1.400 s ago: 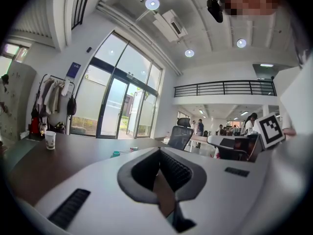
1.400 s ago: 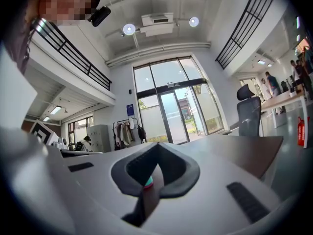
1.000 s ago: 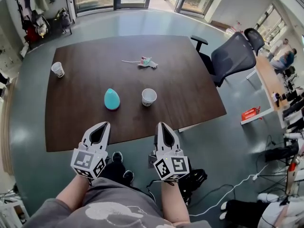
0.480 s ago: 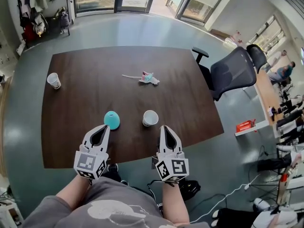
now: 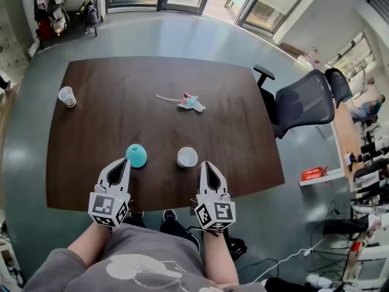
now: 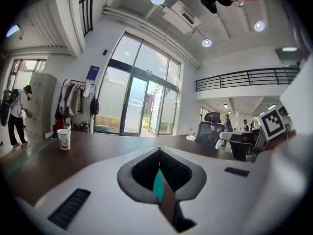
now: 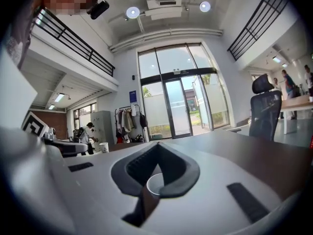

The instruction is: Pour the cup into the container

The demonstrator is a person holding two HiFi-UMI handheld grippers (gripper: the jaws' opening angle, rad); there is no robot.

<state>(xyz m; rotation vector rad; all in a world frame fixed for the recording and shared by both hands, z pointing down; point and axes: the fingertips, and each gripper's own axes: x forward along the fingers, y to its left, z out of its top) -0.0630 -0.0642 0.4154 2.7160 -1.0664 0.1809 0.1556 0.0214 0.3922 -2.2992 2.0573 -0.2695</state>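
A white paper cup (image 5: 187, 157) stands upright near the front edge of the dark wooden table (image 5: 152, 126). To its left sits a teal rounded container (image 5: 136, 155). My left gripper (image 5: 123, 163) is shut and empty, its tips just short of the teal container, which shows through the jaw gap (image 6: 157, 189). My right gripper (image 5: 208, 165) is shut and empty, just to the right of the white cup, whose rim shows beyond the jaws (image 7: 154, 184).
A second paper cup (image 5: 66, 95) stands at the table's far left, also seen in the left gripper view (image 6: 63, 138). Crumpled paper scraps (image 5: 187, 101) lie at the far middle. A black office chair (image 5: 304, 102) stands to the right of the table.
Both grippers have moved forward over the table's front edge, closer to the teal container and the white cup. Both stayed shut.
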